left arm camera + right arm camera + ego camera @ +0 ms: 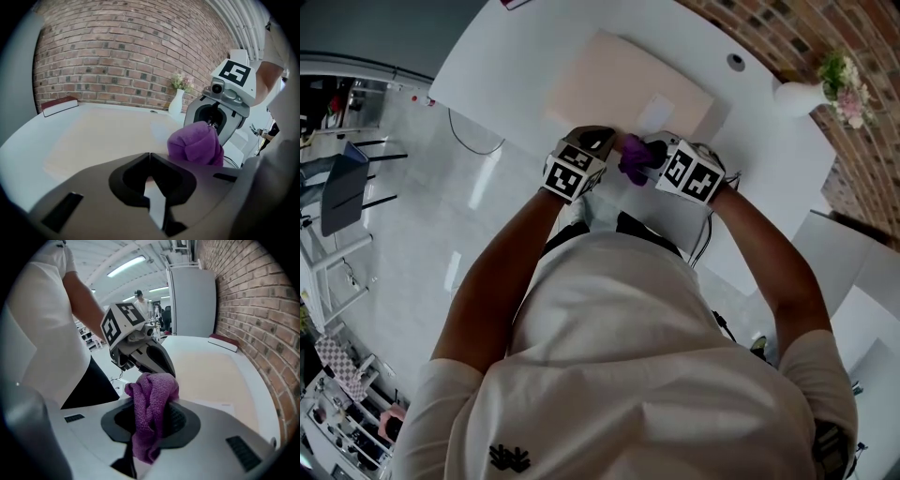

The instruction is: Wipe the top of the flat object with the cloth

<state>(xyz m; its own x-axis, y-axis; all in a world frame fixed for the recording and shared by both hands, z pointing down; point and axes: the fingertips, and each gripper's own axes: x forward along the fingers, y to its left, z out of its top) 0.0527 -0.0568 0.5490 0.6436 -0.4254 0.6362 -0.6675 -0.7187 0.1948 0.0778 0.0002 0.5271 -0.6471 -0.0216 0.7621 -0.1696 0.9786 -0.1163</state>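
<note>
A beige flat board (619,84) lies on the white table (516,56). At the table's near edge my two grippers face each other, tips almost meeting. My right gripper (652,155) is shut on a bunched purple cloth (633,157); in the right gripper view the cloth (151,408) hangs down between the jaws and hides their tips. In the left gripper view my left gripper (150,157) is shut with nothing in it, and the cloth (196,143) sits just beyond its tips. The board (108,136) stretches out ahead of it.
A white vase of flowers (839,84) stands at the table's far right by the brick wall. A red and white book (58,105) lies at the table's far left end. A white sheet of paper (654,112) rests on the board's near right corner. A cable (473,141) hangs off the table's left edge.
</note>
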